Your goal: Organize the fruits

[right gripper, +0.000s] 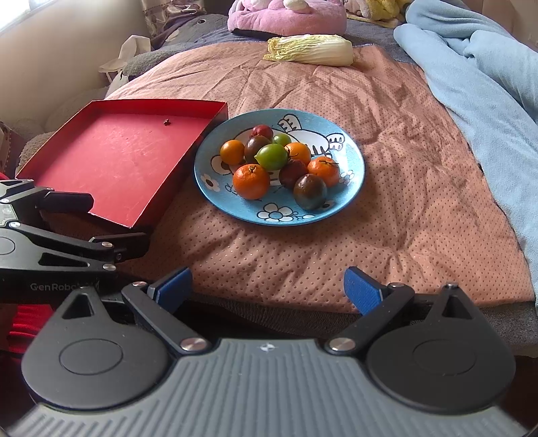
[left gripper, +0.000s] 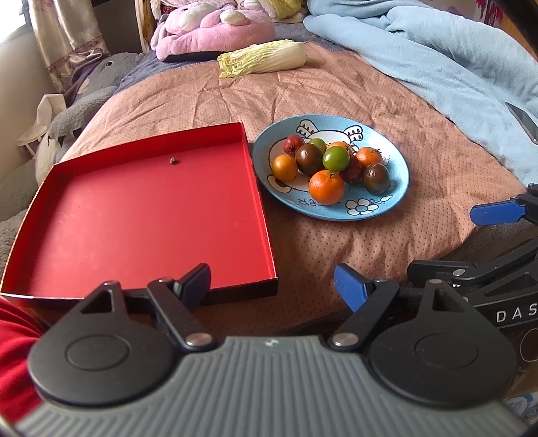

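A blue cartoon plate (left gripper: 398, 188) (right gripper: 353, 188) on the pink dotted quilt holds several small fruits: orange tangerines (left gripper: 326, 187) (right gripper: 251, 181), a green fruit (left gripper: 335, 159) (right gripper: 271, 156), dark tomatoes (left gripper: 376, 178) (right gripper: 309, 191) and dark red ones. Left of it lies a shallow red tray (left gripper: 141, 215) (right gripper: 114, 161), bare except for a small dark speck. My left gripper (left gripper: 272, 285) hangs open at the near bed edge, by the tray's front right corner. My right gripper (right gripper: 267, 285) is open too, in front of the plate, nothing between its fingers.
A napa cabbage (left gripper: 262, 60) (right gripper: 311, 49) lies at the far end of the quilt. Pink and grey plush toys (left gripper: 212, 27) sit behind it. A light blue blanket (left gripper: 454, 67) (right gripper: 487, 84) is bunched along the right side, with a phone (left gripper: 524, 121) on it.
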`<move>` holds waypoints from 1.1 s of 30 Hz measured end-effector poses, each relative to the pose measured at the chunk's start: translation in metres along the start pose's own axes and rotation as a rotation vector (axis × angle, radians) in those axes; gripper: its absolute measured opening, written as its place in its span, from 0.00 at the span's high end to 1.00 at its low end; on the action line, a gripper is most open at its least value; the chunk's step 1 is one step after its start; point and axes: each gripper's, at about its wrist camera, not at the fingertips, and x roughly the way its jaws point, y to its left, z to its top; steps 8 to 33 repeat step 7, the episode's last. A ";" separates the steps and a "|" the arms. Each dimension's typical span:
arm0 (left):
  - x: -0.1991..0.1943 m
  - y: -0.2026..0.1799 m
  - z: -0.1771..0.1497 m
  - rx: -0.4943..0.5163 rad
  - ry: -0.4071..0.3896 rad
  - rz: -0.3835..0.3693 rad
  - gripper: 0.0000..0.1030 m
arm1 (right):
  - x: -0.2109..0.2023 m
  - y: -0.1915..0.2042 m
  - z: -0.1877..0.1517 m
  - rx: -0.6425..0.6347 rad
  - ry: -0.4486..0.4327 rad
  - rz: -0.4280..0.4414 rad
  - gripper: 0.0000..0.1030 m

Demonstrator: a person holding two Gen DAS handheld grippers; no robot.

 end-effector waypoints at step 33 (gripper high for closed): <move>-0.007 -0.001 -0.003 0.013 -0.054 0.000 0.22 | -0.002 -0.005 0.001 0.009 -0.025 -0.001 0.04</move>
